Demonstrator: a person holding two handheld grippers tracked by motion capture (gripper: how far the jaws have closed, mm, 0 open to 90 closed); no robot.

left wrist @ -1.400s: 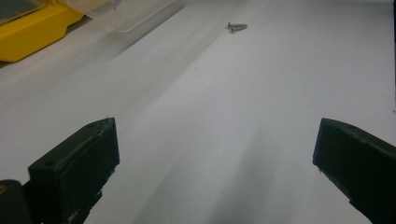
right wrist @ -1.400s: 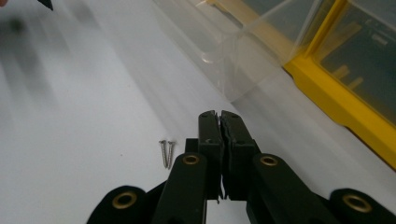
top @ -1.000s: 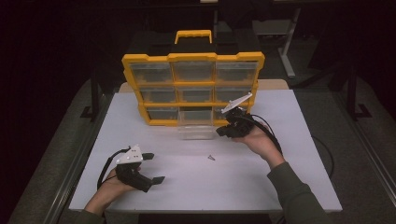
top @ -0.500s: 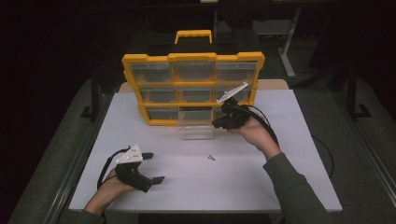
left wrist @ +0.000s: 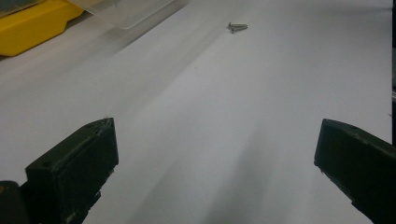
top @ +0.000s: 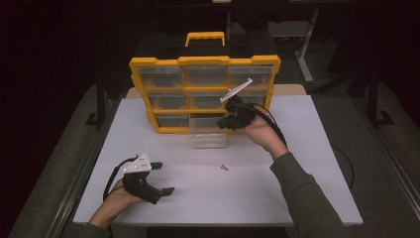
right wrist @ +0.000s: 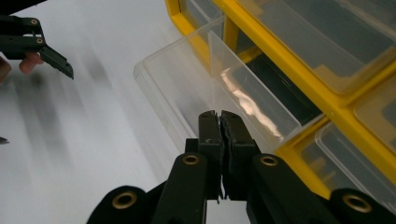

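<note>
The clear drawer (top: pixel 207 134) stood pulled out from the bottom middle slot of the yellow organizer (top: pixel 204 94), its front end resting on the white table (top: pixel 297 183). In your right gripper view the drawer (right wrist: pixel 219 88) showed a clear divider across its inside, and what could be seen of it held nothing I could make out.

Your right gripper (top: pixel 223 122) hung just above the drawer's right rear corner, close against the organizer's front. Its jaws were pressed together with nothing between them, as the right gripper view (right wrist: pixel 218 116) made plain. Your right hand (top: pixel 260 133) held it from the table side, the cable looping back over your wrist, and the grey plate on top tilted up toward the cabinet.

A small screw (top: pixel 224 167) lay on the bare table in front of the drawer, apart from it. Your left gripper view caught the same screw (left wrist: pixel 237 27) well ahead of the jaws.

Your left gripper (top: pixel 162 178) sat near the table's front left corner, well apart from the drawer and the screw, held low in your left hand (top: pixel 111 203). Its jaws stood wide apart and empty, just over the table surface.

The organizer had a yellow carry handle (top: pixel 204 38) on top, and its other clear drawers were pushed in.
</note>
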